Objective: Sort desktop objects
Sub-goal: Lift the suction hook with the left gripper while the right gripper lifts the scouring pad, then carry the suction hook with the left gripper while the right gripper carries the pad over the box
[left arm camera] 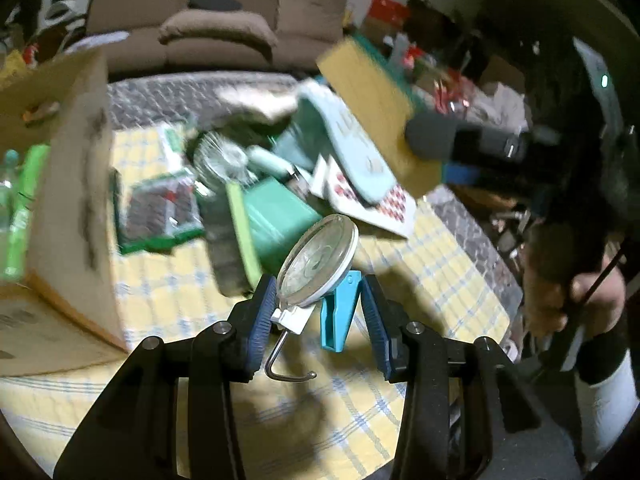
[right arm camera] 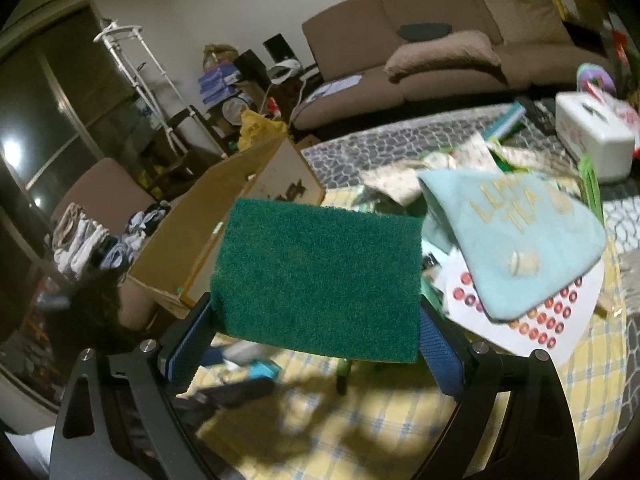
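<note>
Showing, left wrist view only: a suction hook (left arm camera: 318, 262) with clear cup, white bracket and metal hook, and a teal clip (left arm camera: 339, 312), both between the blue pads of the left hand-held gripper (left arm camera: 318, 316); whether the pads press them cannot be told.
Right wrist view only: green scouring face of a sponge (right arm camera: 318, 282), spanning the right hand-held gripper (right arm camera: 316, 332) from pad to pad, held above the table (right arm camera: 360, 420).
Both views: cardboard box (right arm camera: 224, 216) at the left of the table; light-blue cloth (right arm camera: 516, 236) with gold lettering lying on a white sheet of red dots (right arm camera: 548, 328); brown sofa (right arm camera: 440, 48) behind.
Cross-view: left wrist camera sees the sponge's yellow side (left arm camera: 372, 108), raised over the clutter, motion-blurred.
Left pose: jaws moderately apart, low over the yellow checked tablecloth (left arm camera: 180, 292).
Right pose: jaws wide, closed on the sponge's short edges; person's hand (left arm camera: 576, 300) on the grip.
</note>
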A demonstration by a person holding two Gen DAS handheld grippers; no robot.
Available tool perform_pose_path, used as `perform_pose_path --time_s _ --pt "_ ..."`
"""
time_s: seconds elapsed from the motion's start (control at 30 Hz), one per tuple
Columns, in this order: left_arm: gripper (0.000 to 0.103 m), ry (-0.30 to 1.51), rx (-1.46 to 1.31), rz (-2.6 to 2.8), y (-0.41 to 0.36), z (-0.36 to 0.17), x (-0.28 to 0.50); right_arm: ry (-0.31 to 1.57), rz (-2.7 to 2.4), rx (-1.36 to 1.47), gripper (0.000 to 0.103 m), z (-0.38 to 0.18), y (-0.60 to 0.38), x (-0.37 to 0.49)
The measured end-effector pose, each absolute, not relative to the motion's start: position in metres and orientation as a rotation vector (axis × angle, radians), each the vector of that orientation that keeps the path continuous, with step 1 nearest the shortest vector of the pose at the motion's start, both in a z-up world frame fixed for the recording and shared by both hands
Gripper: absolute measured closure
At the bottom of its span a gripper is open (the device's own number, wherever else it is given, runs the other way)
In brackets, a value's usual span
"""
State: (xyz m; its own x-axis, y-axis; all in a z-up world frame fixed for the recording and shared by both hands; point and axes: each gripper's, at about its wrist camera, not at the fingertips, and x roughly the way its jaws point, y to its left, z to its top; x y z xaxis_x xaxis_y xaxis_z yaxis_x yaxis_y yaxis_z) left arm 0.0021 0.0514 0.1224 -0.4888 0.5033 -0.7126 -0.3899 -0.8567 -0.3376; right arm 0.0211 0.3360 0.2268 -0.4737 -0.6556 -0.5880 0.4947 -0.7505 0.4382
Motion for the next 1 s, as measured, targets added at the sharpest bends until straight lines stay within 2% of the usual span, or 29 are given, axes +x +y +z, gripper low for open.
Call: perform_pose_path --time_s 0.27,0.43,0.73,1.0 --pt "0.062 -0.198 -1.062 2.491 -0.024 0.185 -0.004 -0.223 -2.204 0.978 0.008 0.246 0.286 0.018" --pt "0.062 -0.283 -1.039 2.594 -0.089 0.205 -0.010 -0.163 -2.159 0.974 0.008 0.253 0.241 0.019" --pt "0.062 -0.416 -1.079 2.686 -0.172 0.194 -0.023 0.004 -2.094 0.963 0.008 0.256 0.149 0.021" --pt "0.062 -0.527 -1.113 2.706 -0.212 0.171 -0.025 0.134 -2.024 1.036 0.004 0.227 0.076 0.017"
